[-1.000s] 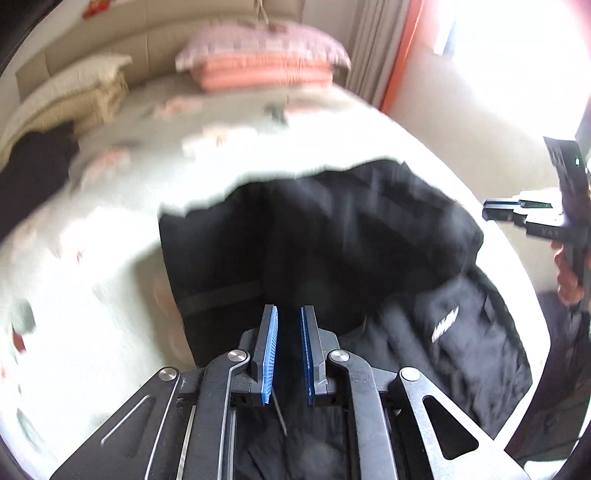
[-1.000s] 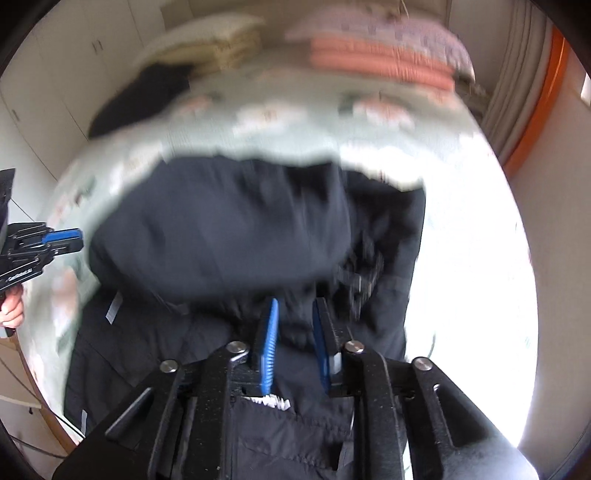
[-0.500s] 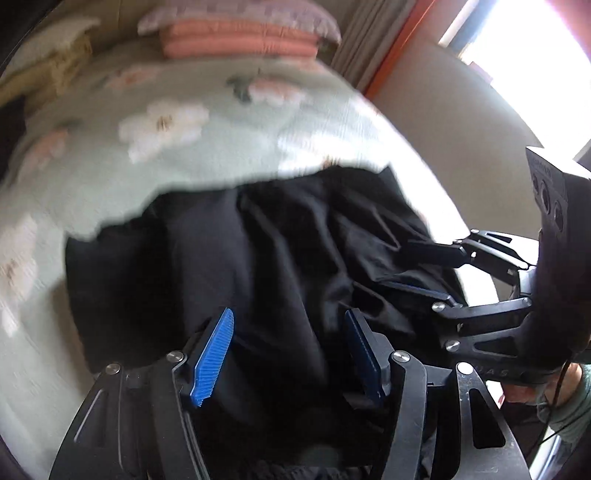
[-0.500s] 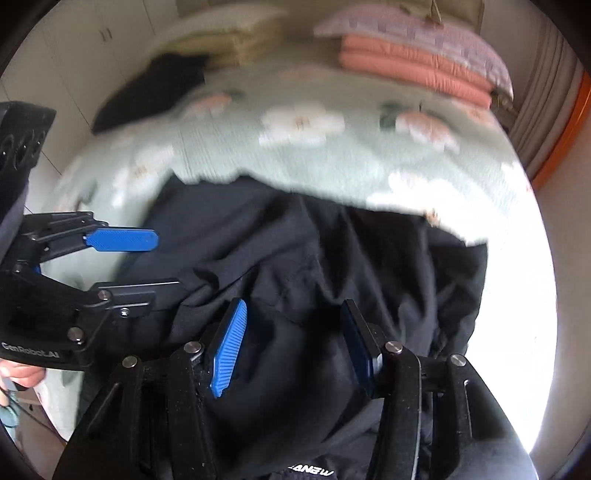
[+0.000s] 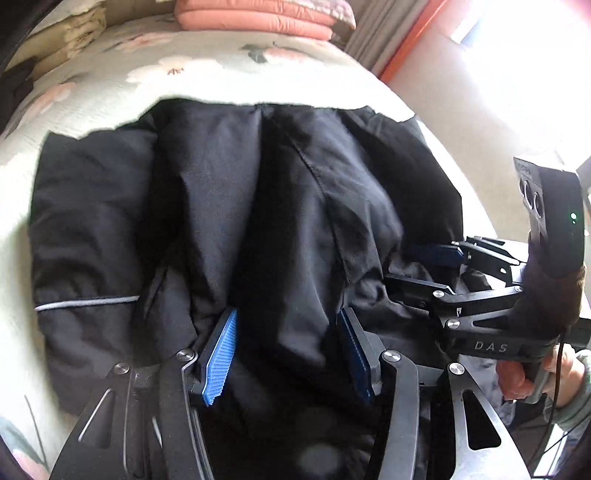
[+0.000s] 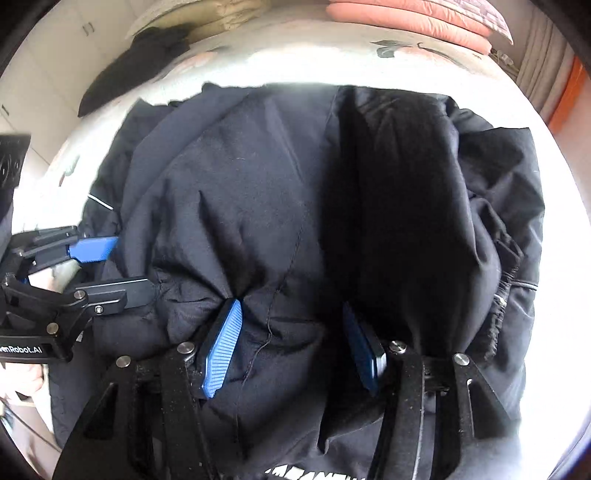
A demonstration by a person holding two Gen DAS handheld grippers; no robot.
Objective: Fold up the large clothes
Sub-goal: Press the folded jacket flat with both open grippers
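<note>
Evidently the black jacket (image 5: pixel 280 206) had been doubled over on itself across the flowered bed (image 5: pixel 110 85), with a puffed upper layer resting on the lower part that trailed toward the near edge. That would explain why both tools sat low at the near side of the heap: the fold looked made, and they seemed placed to press it flat or to take a fresh hold.

The left gripper (image 5: pixel 288 354) stood wide, its blue pads (image 5: pixel 221 354) straddling a ridge of cloth that bulged between them without being pinched. The right gripper (image 6: pixel 291 347) was likewise spread wide, one blue pad sunk into a dimple of fabric beside a seam, so it pressed on the jacket rather than held it. Seen from the left wrist, the right gripper lay just to the right, its fingers pointing in over the jacket's edge, gripped by a hand (image 5: pixel 524 373) at the handle.

The jacket lay directly under and ahead of both grippers, touching their pads, its far edge ragged against the bedspread. A grey piping line (image 5: pixel 85 304) marked its left side. White lettering (image 6: pixel 314 474) showed at the bottom of the right view, on the layer nearest that wrist. Pink pillows (image 5: pixel 258 16) were stacked well beyond, at the head of the bed.
</note>
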